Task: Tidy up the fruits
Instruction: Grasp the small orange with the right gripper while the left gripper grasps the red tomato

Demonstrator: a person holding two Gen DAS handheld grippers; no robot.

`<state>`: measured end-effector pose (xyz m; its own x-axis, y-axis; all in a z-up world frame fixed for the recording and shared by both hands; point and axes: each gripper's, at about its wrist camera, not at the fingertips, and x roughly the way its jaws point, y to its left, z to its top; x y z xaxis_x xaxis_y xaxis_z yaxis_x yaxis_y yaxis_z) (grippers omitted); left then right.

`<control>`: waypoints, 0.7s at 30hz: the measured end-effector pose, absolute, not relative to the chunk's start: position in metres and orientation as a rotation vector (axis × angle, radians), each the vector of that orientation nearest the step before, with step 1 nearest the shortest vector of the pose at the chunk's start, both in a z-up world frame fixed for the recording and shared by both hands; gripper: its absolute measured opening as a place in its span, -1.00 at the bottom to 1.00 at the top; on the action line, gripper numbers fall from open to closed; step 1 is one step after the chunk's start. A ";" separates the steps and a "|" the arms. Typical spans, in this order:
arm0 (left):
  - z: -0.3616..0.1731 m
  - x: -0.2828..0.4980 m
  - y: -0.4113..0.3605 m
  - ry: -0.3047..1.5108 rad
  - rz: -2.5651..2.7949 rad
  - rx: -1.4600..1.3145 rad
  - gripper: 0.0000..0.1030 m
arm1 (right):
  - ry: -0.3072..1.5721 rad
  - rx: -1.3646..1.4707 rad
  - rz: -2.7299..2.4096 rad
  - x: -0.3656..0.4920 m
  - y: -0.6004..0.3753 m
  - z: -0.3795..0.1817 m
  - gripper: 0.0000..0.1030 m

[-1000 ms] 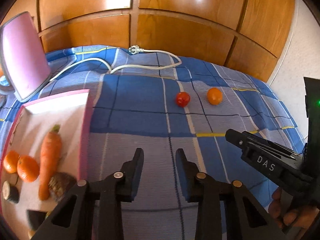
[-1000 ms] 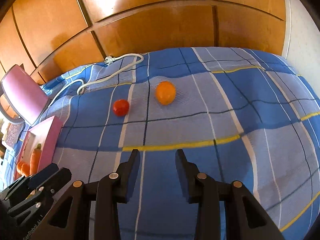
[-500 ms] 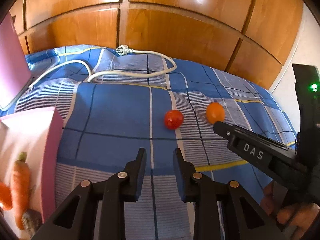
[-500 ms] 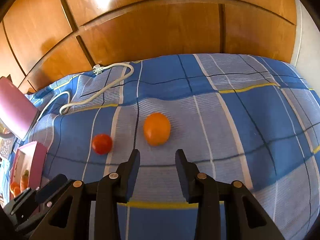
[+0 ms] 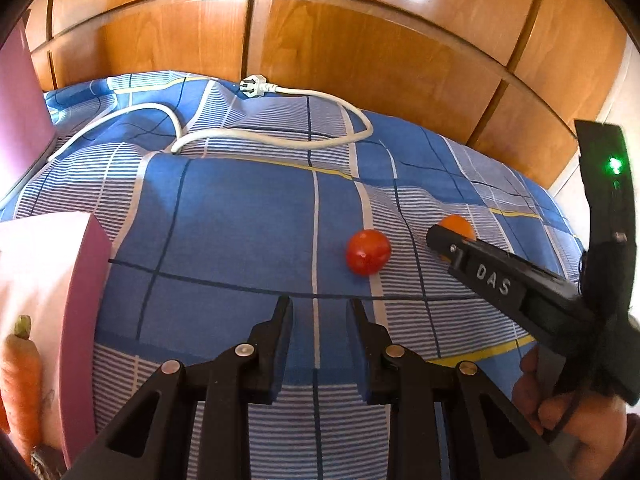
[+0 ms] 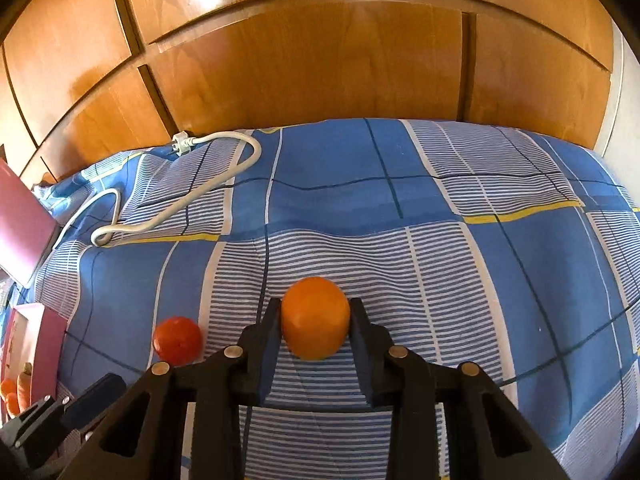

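An orange (image 6: pixel 314 328) lies on the blue checked bedspread (image 6: pixel 440 184) between the fingers of my right gripper (image 6: pixel 314 308). Its jaws are closing and both pads touch the orange's sides. A red tomato (image 6: pixel 177 340) rests just left of it. In the left wrist view the tomato (image 5: pixel 368 252) sits a little beyond and to the right of my left gripper (image 5: pixel 320 308), which is shut with nothing in it. There the right gripper (image 5: pixel 436 240) covers most of the orange (image 5: pixel 456 226).
A pink box (image 5: pixel 84 320) at the left holds a carrot (image 5: pixel 20 372) and other produce. Its pink lid (image 5: pixel 20 100) stands at the far left. A white power cable (image 5: pixel 280 136) loops across the back of the bed, below wooden wardrobe doors (image 6: pixel 320 60).
Both grippers have moved forward across the bed toward the two fruits. The right gripper's fingers have come around the orange and narrowed onto it. The pink box has slid toward the left edge.
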<state>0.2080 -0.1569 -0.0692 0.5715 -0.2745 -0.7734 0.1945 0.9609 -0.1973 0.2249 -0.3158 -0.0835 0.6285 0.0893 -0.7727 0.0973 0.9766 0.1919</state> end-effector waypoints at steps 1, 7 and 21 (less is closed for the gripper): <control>-0.069 0.209 -0.158 0.922 -0.280 -0.099 -0.46 | 0.892 0.224 -0.001 0.224 -0.316 -0.084 -0.37; -0.069 0.215 -0.165 0.921 -0.294 -0.123 -0.46 | 0.892 0.243 0.012 0.215 -0.324 -0.083 -0.37; -0.066 0.240 -0.187 0.893 -0.295 -0.120 -0.33 | 0.892 0.238 -0.040 0.199 -0.341 -0.083 -0.37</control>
